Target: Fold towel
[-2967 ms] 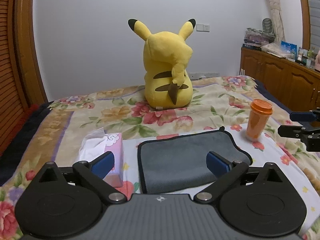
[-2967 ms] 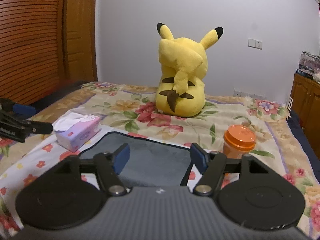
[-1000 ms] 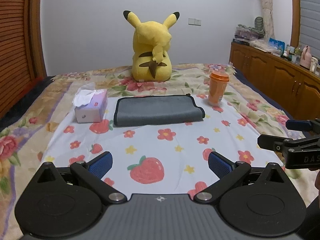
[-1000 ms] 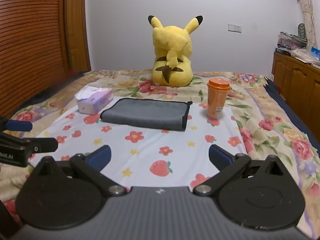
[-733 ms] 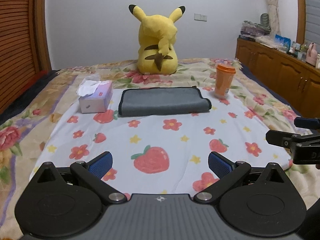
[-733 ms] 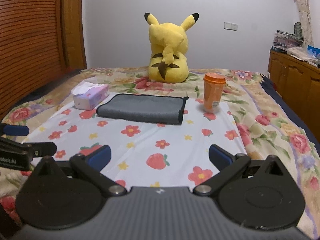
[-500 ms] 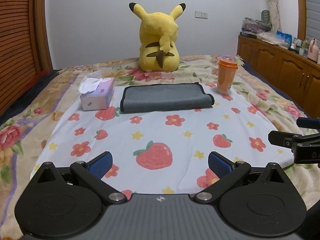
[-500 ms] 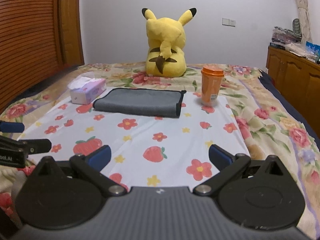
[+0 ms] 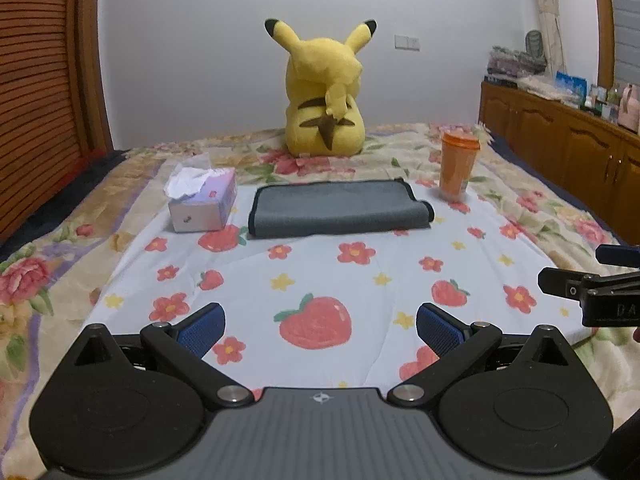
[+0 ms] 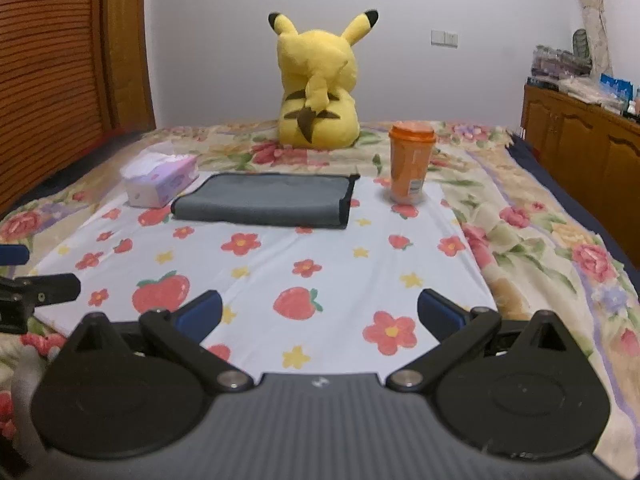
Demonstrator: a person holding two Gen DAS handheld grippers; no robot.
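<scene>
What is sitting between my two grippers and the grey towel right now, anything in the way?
Nothing visible. Only bare flowered sheet lies between the open left gripper, the open right gripper and the grey towel. The tissue box and orange cup flank the towel, off the path.

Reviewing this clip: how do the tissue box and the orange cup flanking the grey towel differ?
The tissue box is a low pale lilac block lying flat; the orange cup is a tall cylinder standing upright. The box is open with tissue poking out; the cup is capped with a lid. Both sit on the fruit-print sheet, apart from the towel.
</scene>
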